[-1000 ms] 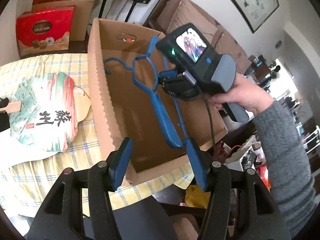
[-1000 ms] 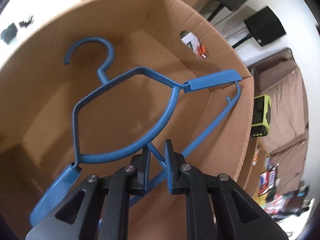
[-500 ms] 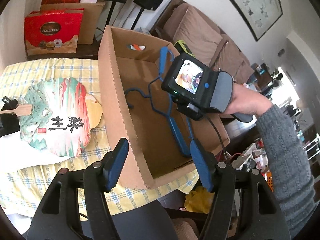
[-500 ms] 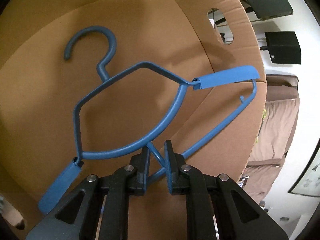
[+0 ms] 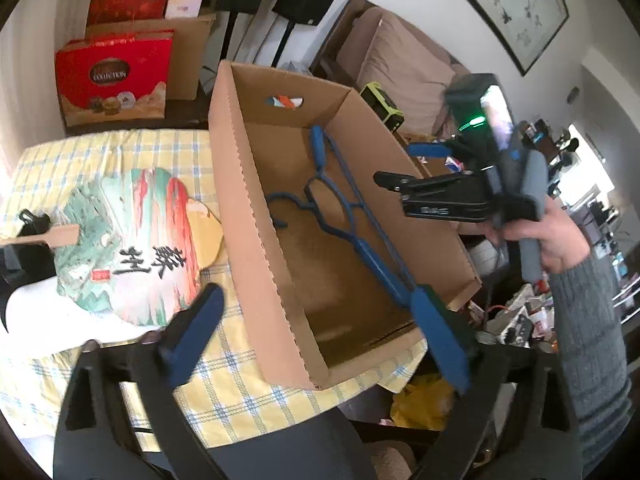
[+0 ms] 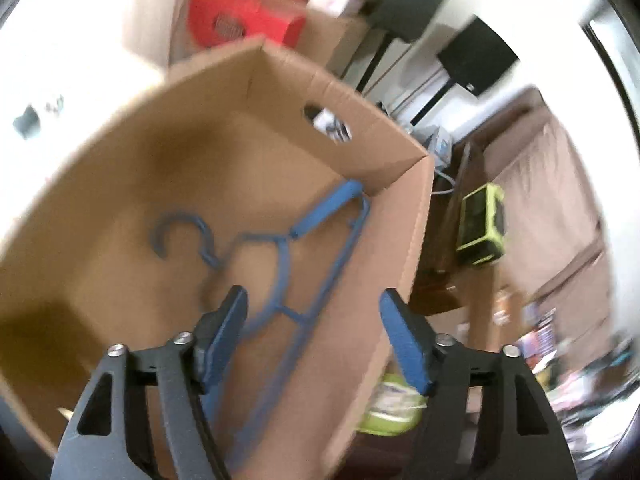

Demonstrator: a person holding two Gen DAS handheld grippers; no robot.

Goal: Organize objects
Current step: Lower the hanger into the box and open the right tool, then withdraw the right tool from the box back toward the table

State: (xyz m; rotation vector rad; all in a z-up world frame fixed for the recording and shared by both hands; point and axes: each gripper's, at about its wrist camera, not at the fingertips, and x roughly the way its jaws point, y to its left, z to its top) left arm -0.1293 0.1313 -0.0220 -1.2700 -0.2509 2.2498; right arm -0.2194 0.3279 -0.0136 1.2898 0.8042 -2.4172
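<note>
A blue plastic hanger [image 5: 344,216] lies loose on the floor of the open cardboard box [image 5: 256,232], one end up against the far corner. In the right wrist view the hanger [image 6: 288,248] lies below and beyond my right gripper [image 6: 314,304]. Its jaws are opening with nothing between them. From the left wrist view, a hand holds the right gripper [image 5: 404,164] above the box's right wall. My left gripper [image 5: 316,332] hovers at the box's near end, its jaws opening wide and empty.
A painted paper fan [image 5: 132,240] with a wooden handle lies on the yellow checked tablecloth [image 5: 224,392] left of the box. A black clip [image 5: 34,218] sits at the far left. Red gift boxes [image 5: 112,80], speaker stands and a sofa stand behind; a green device [image 6: 482,232] sits right of the box.
My right gripper let go of the hanger, which dropped flat into the box. That gripper rose and drew back over the box's right wall. My left jaws spread wider.
</note>
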